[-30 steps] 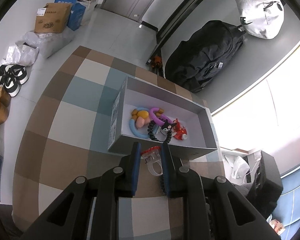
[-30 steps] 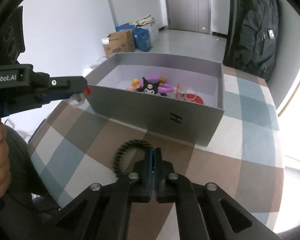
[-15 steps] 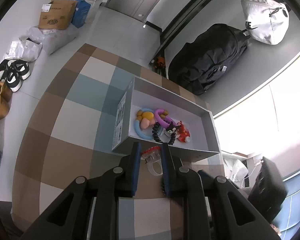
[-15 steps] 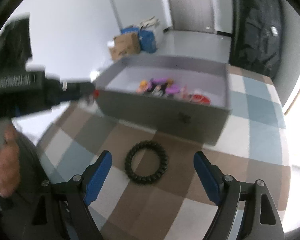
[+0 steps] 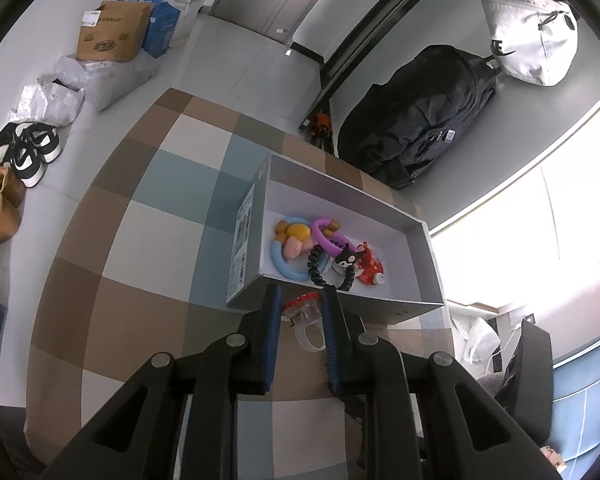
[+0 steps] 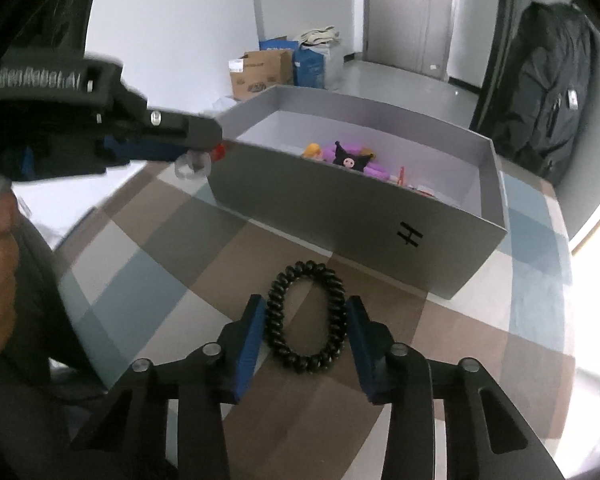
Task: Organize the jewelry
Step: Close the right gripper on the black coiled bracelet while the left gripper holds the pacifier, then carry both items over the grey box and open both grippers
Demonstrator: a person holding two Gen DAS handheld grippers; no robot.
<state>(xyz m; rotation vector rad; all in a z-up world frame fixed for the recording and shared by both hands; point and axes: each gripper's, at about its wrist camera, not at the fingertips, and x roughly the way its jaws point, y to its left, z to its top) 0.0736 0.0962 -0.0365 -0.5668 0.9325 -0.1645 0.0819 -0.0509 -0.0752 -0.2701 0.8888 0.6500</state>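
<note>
Status: partway through, I'd say more than half by count of what I can see. The open grey cardboard box (image 5: 380, 208) on the checked brown, blue and cream tablecloth (image 5: 140, 240) already has several pieces in it: a light-blue ring with a yellow and pink charm (image 5: 290, 246), a purple ring (image 5: 326, 234), a black spiral coil tie with a black cartoon head on it (image 5: 342, 264), and something red (image 5: 370, 268) whose shape I can't make out from the left wrist view.

Two items are not yet in. My left gripper (image 5: 300, 308) is pinching a clear plastic ring with a red jewelled top (image 5: 306, 320) just outside the box's near wall, level with the rim; the right wrist view shows it right at the box corner. It needs to go over the wall and be let go.

My right gripper (image 6: 305, 320) has its jaws around the black spiral hair tie (image 6: 306, 316) lying flat on the cloth in front of the box. The jaws have just been closing with the tie between them; the pads look close to its sides, but I can't confirm contact, so I'm calling it not gripped yet.

Left to do: finish that grasp, lift, drop both into the box. Nothing else loose on the visible cloth.
</note>
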